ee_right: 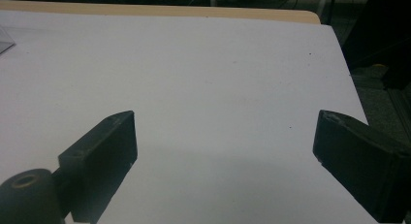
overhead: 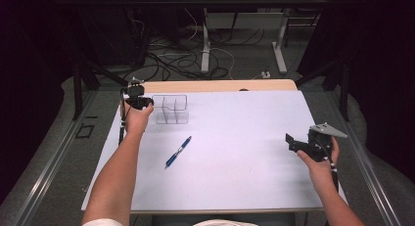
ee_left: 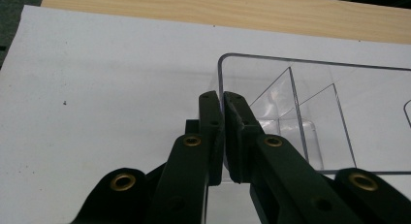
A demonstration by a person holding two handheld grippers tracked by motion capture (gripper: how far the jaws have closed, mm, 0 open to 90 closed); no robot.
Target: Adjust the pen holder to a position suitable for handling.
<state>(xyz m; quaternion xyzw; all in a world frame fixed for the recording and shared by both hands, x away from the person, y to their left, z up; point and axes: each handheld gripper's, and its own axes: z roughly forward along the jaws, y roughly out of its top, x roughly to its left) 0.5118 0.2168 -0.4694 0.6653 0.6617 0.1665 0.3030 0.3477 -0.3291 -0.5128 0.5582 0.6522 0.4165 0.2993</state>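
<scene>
Left gripper point(ee_left: 223, 100), upper left of the high view, clamped on the near-left wall of the clear organizer point(overhead: 171, 109); compartments bare, nothing inside. Blue pen point(overhead: 178, 151) lying below and right of that container, well apart, long axis slanting from lower left to upper right. Right gripper point(overhead: 293, 143), far right of frame, jaws spread wide and holding nothing. Pen nearer the occupied left hand, probably bound for a compartment.

I work in a lab: white-topped table point(overhead: 235, 152), black curtains point(overhead: 381, 64), floor cables point(overhead: 181, 57), metal frame rails point(overhead: 44, 172).
</scene>
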